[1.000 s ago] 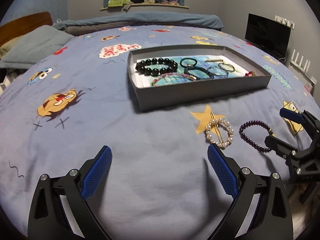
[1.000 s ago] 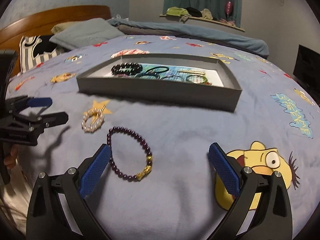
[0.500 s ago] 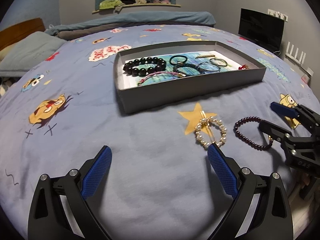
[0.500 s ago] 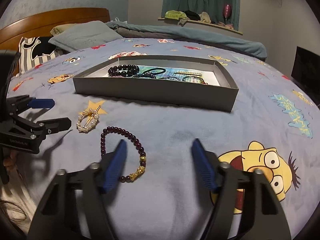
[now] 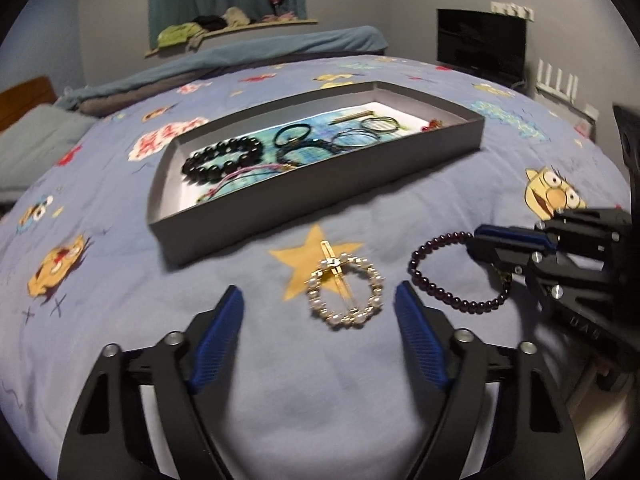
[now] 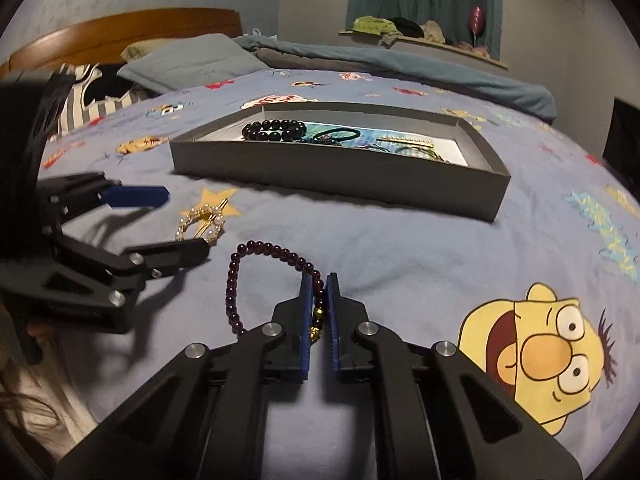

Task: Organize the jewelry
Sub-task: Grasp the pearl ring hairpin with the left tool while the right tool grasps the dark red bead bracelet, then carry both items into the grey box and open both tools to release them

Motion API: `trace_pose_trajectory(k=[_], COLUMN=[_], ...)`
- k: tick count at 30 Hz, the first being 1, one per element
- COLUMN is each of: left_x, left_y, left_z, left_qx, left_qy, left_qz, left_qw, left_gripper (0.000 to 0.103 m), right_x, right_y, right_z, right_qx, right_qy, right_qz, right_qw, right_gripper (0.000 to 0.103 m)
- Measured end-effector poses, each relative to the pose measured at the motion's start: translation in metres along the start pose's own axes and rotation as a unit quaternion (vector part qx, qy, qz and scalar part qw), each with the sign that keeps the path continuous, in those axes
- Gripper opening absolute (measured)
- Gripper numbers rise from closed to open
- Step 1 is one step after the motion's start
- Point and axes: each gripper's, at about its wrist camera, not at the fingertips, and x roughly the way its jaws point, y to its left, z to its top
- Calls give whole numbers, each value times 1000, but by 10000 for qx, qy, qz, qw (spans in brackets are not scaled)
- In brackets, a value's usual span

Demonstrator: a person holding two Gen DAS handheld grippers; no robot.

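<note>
A dark purple bead bracelet (image 6: 240,276) with gold beads lies on the blue bedspread. My right gripper (image 6: 319,288) is shut on its gold-bead side; in the left wrist view the right gripper (image 5: 486,246) pinches the bracelet (image 5: 436,284). A round pearl hair clip (image 5: 346,294) lies on a yellow star, between the fingers of my open left gripper (image 5: 318,300). It also shows in the right wrist view (image 6: 202,224), with the left gripper (image 6: 176,224) around it. A grey tray (image 5: 320,200) holds several bracelets and hair ties.
The tray (image 6: 340,176) sits beyond both pieces, mid-bed. Pillows (image 6: 188,62) and a wooden headboard (image 6: 120,36) lie at the far left. A dark monitor (image 5: 480,44) stands at the far right, near the bed's edge.
My right gripper has moved forward and closed on the purple bracelet. My left gripper has moved forward and right, so the pearl clip now lies between its fingers.
</note>
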Motion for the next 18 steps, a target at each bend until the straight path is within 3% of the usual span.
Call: trace_pose_trajectory(k=[3, 7, 11, 18], left_x=[2, 4, 3, -18], left_y=[-4, -7, -13, -1], left_z=[0, 1, 0, 9], left_qx=[96, 168, 385, 187], left_qy=[-60, -108, -187, -406], left_qz=[0, -160, -82, -205], left_qw=[9999, 9997, 9990, 9988], left_gripper=[63, 42, 42, 42], right_x=[-1, 0, 1, -10], right_y=[-2, -3, -5, -5], right_z=[0, 0, 1, 8], right_qx=[64, 114, 210, 203], right_qy=[-4, 33, 73, -112], right_qz=[18, 54, 132, 156], right_qw=[10000, 9999, 9997, 9996], right_gripper=[7, 7, 7, 6])
